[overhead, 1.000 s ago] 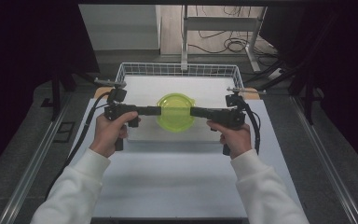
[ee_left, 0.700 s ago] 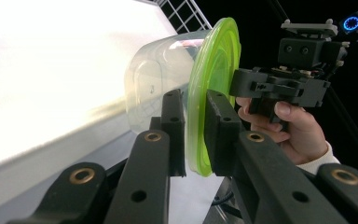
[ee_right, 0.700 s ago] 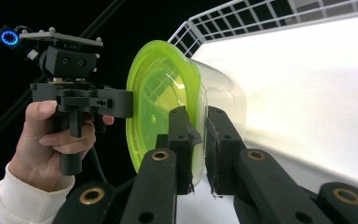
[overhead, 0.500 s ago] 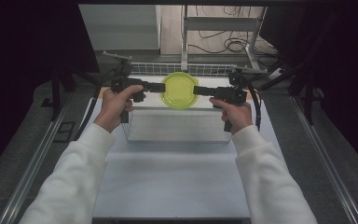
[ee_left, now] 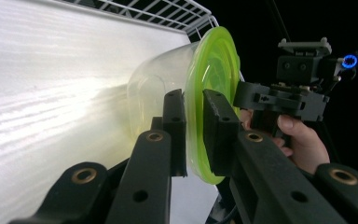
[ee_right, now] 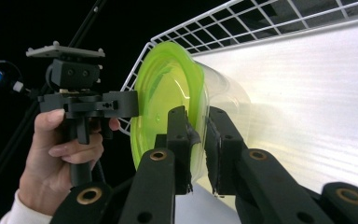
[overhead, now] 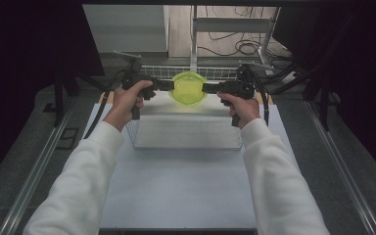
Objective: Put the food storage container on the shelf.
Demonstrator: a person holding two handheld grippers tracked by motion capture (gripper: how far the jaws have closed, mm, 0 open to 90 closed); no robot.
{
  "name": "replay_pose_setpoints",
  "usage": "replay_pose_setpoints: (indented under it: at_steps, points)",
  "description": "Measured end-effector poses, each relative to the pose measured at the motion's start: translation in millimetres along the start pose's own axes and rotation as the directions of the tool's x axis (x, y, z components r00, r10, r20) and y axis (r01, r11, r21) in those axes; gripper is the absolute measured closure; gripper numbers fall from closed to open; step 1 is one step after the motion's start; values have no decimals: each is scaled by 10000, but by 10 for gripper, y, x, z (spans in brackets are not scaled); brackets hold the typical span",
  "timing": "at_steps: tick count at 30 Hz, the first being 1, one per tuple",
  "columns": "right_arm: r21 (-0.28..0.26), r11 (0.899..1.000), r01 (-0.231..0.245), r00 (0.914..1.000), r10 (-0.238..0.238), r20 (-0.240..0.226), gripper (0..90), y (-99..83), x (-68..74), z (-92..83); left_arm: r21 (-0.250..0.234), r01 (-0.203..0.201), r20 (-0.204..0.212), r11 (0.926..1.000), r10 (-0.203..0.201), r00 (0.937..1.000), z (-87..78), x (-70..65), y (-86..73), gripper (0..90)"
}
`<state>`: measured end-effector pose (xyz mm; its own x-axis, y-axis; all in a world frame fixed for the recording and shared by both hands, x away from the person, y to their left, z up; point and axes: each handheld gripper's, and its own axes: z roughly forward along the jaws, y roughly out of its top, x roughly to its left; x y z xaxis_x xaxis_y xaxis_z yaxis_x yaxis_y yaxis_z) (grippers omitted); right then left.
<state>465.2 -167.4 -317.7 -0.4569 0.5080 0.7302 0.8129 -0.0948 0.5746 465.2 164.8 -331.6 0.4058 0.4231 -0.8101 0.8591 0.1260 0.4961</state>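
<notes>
Green-lidded and clear-walled, the container (overhead: 188, 88) hangs between my two grippers above the far end of the wire basket (overhead: 186, 132), which stands on the white table (overhead: 176, 191). My left gripper (overhead: 162, 85) has clamped onto the lid's rim from the left side; in the left gripper view my black fingers (ee_left: 216, 126) sit one on each face of that green rim, pressed against it, with the clear body of the tub bulging away toward the white surface behind. My right gripper (overhead: 210, 88) grasps the opposite edge the same way: in the right gripper view one pad (ee_right: 179, 135) lies on the lid's outer face and the other on the tub side, the rim pinched between them. The container is lifted off everything, touching only my pads, its lid facing up in the high view. Both of my hands grip the handles, white sleeves (overhead: 279, 176) stretched forward over the table.
</notes>
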Motion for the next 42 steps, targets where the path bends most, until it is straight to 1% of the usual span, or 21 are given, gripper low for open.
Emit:
replay_pose_setpoints:
  at_steps: [1, 2, 4, 5, 7, 13, 17, 19, 20, 22, 25, 28, 30, 31, 33, 35, 37, 39, 40, 41, 42]
  points:
    - [4, 10000, -74, 10000, 74, -11, 789, 15, -12, 10, -1, 107, 46, 9999, -107, 9999, 6, 20, 14, 805]
    - [47, 9993, -358, 9993, 358, -41, 781, 48, -36, 29, -20, 346, 169, 9994, -346, 9993, 22, 59, 38, 799]
    - [46, 9991, -428, 9991, 428, -32, 777, 61, -49, 38, -22, 485, 221, 9988, -484, 9986, 33, 85, 56, 796]
    - [70, 9973, -730, 9973, 730, 11, 767, 95, -81, 65, -35, 589, 266, 9983, -588, 9979, 43, 105, 68, 788]
    - [79, 9951, -988, 9951, 988, 86, 755, 116, -103, 88, -74, 839, 418, 9964, -835, 9956, 68, 154, 96, 780]
    - [-1, 9908, -1352, 9908, 1352, 101, 731, 135, -134, 121, -217, 996, 462, 9948, -985, 9941, 88, 186, 111, 765]
    - [-101, 9922, -1244, 9920, 1246, 183, 684, 124, -125, 126, -386, 768, 354, 9963, -755, 9965, 88, 186, 105, 714]
    - [-266, 9937, -1093, 9936, 1099, 241, 620, 122, -114, 119, -408, 642, 288, 9971, -631, 9976, 84, 184, 103, 650]
    - [-467, 9945, -935, 9950, 950, 308, 562, 122, -97, 101, -520, 426, 108, 9977, -421, 9991, 62, 170, 103, 555]
    - [-641, 9944, -836, 9957, 860, 358, 539, 122, -79, 82, -611, 299, 10, 9977, -299, 9996, 44, 154, 100, 528]
    - [-923, 9952, -339, 9977, 391, 553, 482, 118, -30, 19, -855, -94, -156, 9963, 81, 9998, -25, 92, 87, 442]
    - [-1129, 9934, 197, 9974, -118, 705, 435, 103, 24, -57, -895, -650, -382, 9939, 618, 9974, -85, 7, 41, 412]
    - [-1162, 9913, 624, 9946, -521, 895, 408, 83, 59, -112, -938, -1010, -558, 9905, 960, 9938, -123, -43, -5, 400]
    - [-1184, 9896, 813, 9931, -704, 933, 400, 72, 69, -136, -893, -1270, -717, 9879, 1208, 9901, -148, -77, -38, 394]
    - [-1177, 9847, 1286, 9885, -1178, 946, 380, 32, 91, -212, -957, -1553, -865, 9832, 1472, 9853, -201, -133, -102, 381]
    - [-1108, 9781, 1762, 9809, -1650, 1031, 360, -17, 107, -278, -1104, -1742, -857, 9785, 1652, 9825, -275, -176, -180, 375]
    - [-965, 9700, 2230, 9710, -2123, 1104, 348, -86, 120, -352, -1106, -2043, -986, 9726, 1938, 9761, -351, -231, -276, 369]
    - [-777, 9576, 2774, 9558, -2669, 1238, 333, -179, 138, -440, -1073, -2409, -1151, 9646, 2287, 9667, -441, -289, -399, 361]
    - [-671, 9495, 3066, 9458, -2959, 1337, 324, -239, 150, -490, -1018, -2618, -1282, 9597, 2483, 9602, -489, -319, -468, 359]
    - [-457, 9274, 3712, 9188, -3598, 1626, 316, -385, 167, -583, -978, -2843, -1489, 9537, 2684, 9517, -539, -347, -540, 355]
    - [-457, 9274, 3712, 9188, -3598, 1626, 307, -385, 167, -583, -963, -3044, -1710, 9477, 2855, 9430, -585, -364, -617, 355]
